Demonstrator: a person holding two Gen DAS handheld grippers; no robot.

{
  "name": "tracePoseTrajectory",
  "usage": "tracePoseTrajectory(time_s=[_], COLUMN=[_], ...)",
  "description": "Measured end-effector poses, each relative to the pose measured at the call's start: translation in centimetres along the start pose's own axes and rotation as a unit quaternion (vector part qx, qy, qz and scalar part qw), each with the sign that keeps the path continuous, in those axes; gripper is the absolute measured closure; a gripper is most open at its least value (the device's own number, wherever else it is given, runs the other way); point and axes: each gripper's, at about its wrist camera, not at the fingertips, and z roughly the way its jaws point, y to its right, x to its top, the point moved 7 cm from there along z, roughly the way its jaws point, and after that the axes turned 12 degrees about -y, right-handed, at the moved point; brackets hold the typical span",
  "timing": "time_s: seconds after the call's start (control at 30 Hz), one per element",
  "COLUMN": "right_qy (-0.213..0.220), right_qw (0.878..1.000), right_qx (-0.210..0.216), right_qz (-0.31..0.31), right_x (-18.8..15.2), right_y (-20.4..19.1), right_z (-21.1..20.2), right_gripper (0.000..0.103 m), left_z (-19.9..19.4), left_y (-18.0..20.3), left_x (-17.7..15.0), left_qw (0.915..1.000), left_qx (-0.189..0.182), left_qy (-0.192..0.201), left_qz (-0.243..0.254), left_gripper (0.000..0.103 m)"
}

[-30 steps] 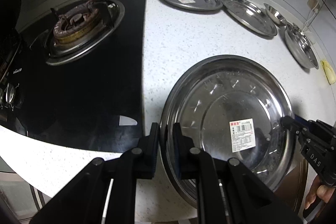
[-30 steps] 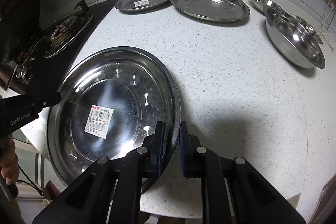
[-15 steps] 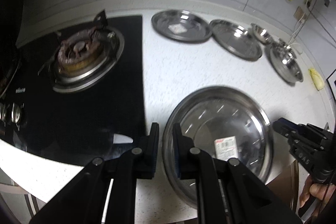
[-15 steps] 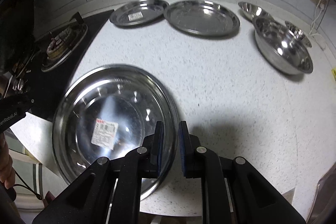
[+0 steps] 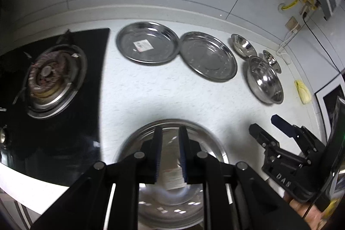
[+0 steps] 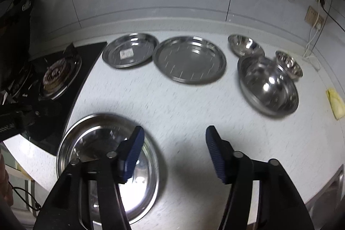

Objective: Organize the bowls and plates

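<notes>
A large steel plate point(image 5: 207, 143) with a paper label lies flat on the white counter near its front edge. My left gripper point(image 5: 170, 133) hovers above it. Its jaws are opening to a narrow gap and nothing is pinched; the plate shows through the gap from below. In the right wrist view the same plate point(image 6: 92, 139) sits at the lower left. My right gripper point(image 6: 174, 133) hangs above the counter to the plate's right, its jaws opening wide with nothing between them. At the back stand a labelled plate point(image 5: 147, 45), a plain plate point(image 5: 208, 56) and a big bowl point(image 5: 265, 80).
Two small bowls point(image 6: 244, 44) point(image 6: 289, 64) sit behind the big bowl. A black gas stove point(image 5: 51, 77) fills the left side. A yellow cloth point(image 5: 303, 89) lies at the far right, with wall sockets and cables above it. A sink rim point(image 6: 332, 182) shows at the lower right.
Both grippers have let go of the large plate's rim and risen, leaving it on the counter. The right jaws spread wide; the left gap widened slightly.
</notes>
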Motion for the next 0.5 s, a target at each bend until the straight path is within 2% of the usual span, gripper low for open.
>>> tracePoseTrajectory(time_s=[0.1, 0.27, 0.4, 0.5], right_qy=[0.007, 0.008, -0.011, -0.034], right_qw=[1.0, 1.0, 0.999, 0.998], right_qx=[0.006, 0.017, 0.023, 0.035], right_qz=[-0.003, -0.01, -0.025, -0.036], right_x=[2.6, 8.4, 12.8, 15.6], right_y=[2.5, 7.3, 9.9, 10.9], right_z=[0.7, 3.8, 7.6, 10.5], right_gripper=[0.042, 0.041, 0.041, 0.041], left_z=[1.6, 5.7, 9.9, 12.4], left_y=[1.8, 4.0, 4.7, 4.3], left_x=[2.4, 7.5, 10.6, 12.5], left_qw=[0.9998, 0.9974, 0.9913, 0.9849], left_qx=[-0.006, -0.006, -0.011, -0.014], left_qy=[-0.017, -0.038, -0.063, -0.066], left_qz=[-0.01, -0.061, -0.115, -0.159], left_gripper=[0.08, 0.079, 0.079, 0.079])
